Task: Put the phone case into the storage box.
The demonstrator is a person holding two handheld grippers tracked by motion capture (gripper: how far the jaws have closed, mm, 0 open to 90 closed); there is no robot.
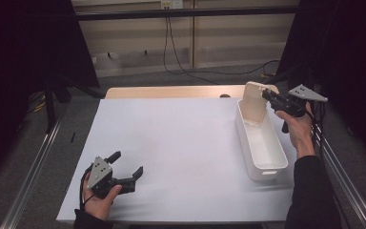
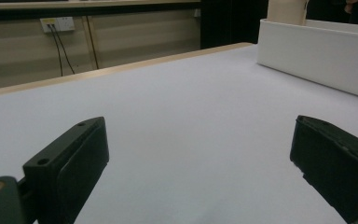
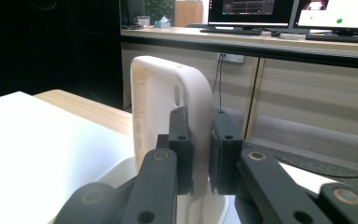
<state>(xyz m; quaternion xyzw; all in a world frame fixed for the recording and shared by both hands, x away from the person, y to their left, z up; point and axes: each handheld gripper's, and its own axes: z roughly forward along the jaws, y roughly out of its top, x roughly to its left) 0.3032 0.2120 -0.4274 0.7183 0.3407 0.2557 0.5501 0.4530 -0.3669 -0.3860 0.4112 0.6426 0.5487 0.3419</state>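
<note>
A long white bin (image 1: 261, 143) stands on the right side of the white table top (image 1: 181, 143). A cream lid (image 1: 255, 106) stands upright at the bin's far end, its lower edge inside the bin. My right gripper (image 1: 266, 95) is shut on the lid's rim; in the right gripper view the jaws pinch the lid (image 3: 168, 93) from both sides, the right gripper (image 3: 200, 144) clamped on its edge. My left gripper (image 1: 127, 164) rests open near the front left corner, nothing between its fingers (image 2: 70, 163). The bin's wall (image 2: 321, 53) shows far to its right.
A wooden strip (image 1: 171, 91) runs along the table's far edge. Metal rails (image 1: 28, 181) flank the table on both sides. Cables (image 1: 171, 52) hang down the back wall. Dark curtains stand at left and right.
</note>
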